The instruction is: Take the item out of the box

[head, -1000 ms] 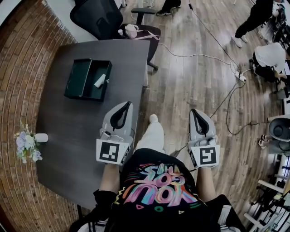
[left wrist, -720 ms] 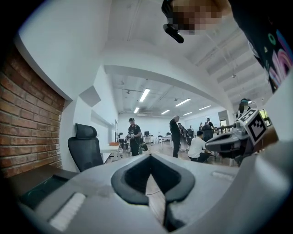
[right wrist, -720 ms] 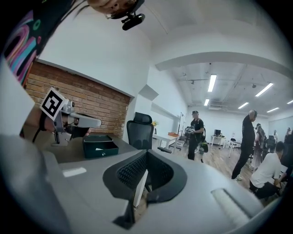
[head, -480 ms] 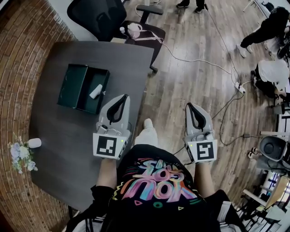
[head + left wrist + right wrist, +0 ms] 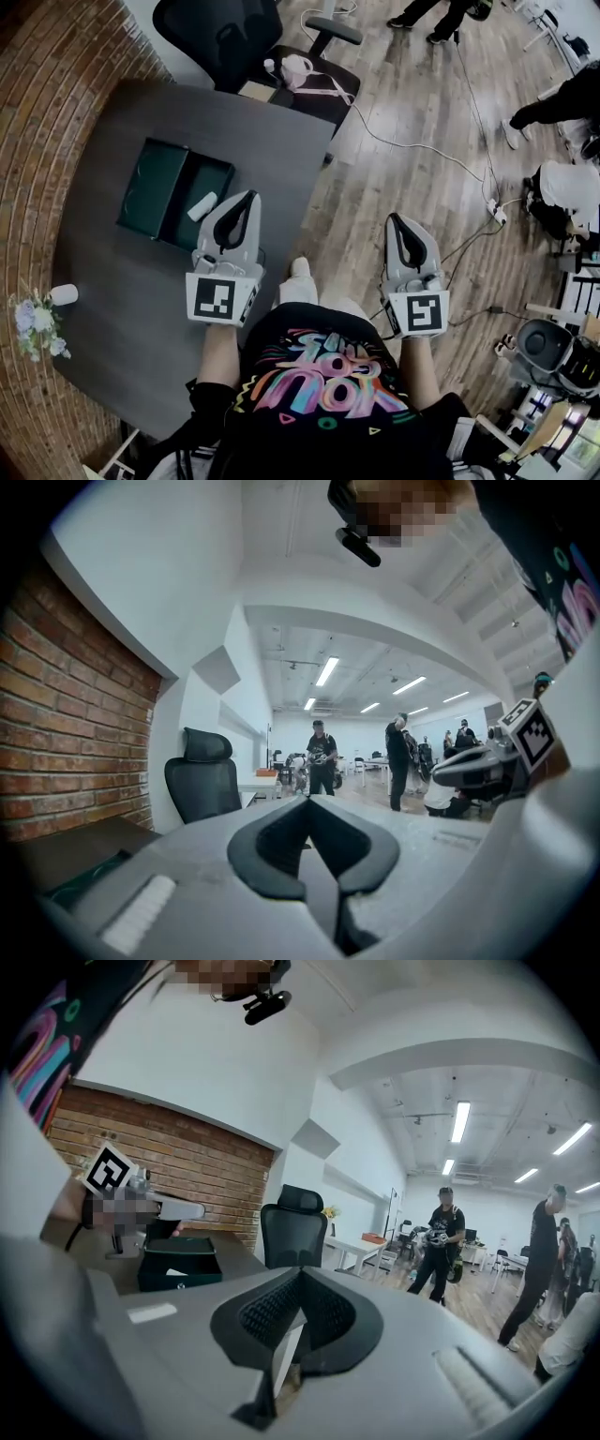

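An open dark green box (image 5: 150, 187) lies on the dark grey table (image 5: 122, 309), its lid folded out to the left. A small white item (image 5: 202, 206) rests in the box's right half. My left gripper (image 5: 249, 195) is shut and empty, with its tips just right of the box and near the item. My right gripper (image 5: 393, 218) is also shut and empty, held over the wooden floor to the right of the table. In the right gripper view the box (image 5: 178, 1262) stands far left of the jaws. The left gripper view shows only a green edge of the box (image 5: 82, 878) at the lower left.
A black office chair (image 5: 220, 37) stands behind the table with a pale bag (image 5: 302, 69) beside it. A bunch of flowers (image 5: 33, 323) and a small white cup (image 5: 64, 294) sit at the table's left edge. Cables (image 5: 412, 155) cross the floor. People (image 5: 441, 1237) stand farther off.
Both grippers have moved forward. The left one has drawn closer to the box, and its tips now reach the box's right side. Both stay shut.
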The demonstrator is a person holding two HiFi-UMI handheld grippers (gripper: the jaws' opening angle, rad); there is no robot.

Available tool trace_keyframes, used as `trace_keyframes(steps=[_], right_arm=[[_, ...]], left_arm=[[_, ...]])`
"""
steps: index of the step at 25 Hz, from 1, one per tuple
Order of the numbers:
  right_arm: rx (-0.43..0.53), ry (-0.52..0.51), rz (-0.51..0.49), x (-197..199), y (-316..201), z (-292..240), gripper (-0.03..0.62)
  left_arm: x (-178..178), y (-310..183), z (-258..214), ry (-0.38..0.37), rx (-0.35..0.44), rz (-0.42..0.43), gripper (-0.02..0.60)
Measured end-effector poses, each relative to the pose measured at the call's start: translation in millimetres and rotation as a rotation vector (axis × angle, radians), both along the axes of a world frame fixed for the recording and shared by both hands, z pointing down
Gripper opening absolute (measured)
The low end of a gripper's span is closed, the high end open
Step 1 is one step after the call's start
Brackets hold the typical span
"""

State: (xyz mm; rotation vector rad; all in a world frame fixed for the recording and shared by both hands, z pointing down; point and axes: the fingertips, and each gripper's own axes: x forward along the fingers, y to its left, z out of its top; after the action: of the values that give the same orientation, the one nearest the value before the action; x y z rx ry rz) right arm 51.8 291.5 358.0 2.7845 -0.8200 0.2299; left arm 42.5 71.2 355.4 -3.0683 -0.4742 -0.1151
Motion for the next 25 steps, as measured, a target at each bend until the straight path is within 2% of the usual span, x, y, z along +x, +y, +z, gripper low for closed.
trace_keyframes(steps=[4,7,13,25], right_arm=[[0.013,-0.014,-0.059,12.7,-17.3,1.2,0.001],[0.005,-0.014,-0.127,19.8,-36.6,3.2,0.002],[-0.001,-0.040,-0.274,45.6,-77.4,12.7,0.002],[-0.016,-0.015,-0.738,89.1,-233.8,11.3,0.002]], left_arm=[[-4.3,-20.0,7.8,-0.047,-0.007,-0.074,0.000],[-11.5,-40.8,7.5,-0.056,-0.010,-0.139,0.000],[-28.4,-84.4,6.4,-0.067,0.000,-0.323,0.000],[-65.8,-178.3,4.5,-0.053,-0.011,-0.751,0.000]])
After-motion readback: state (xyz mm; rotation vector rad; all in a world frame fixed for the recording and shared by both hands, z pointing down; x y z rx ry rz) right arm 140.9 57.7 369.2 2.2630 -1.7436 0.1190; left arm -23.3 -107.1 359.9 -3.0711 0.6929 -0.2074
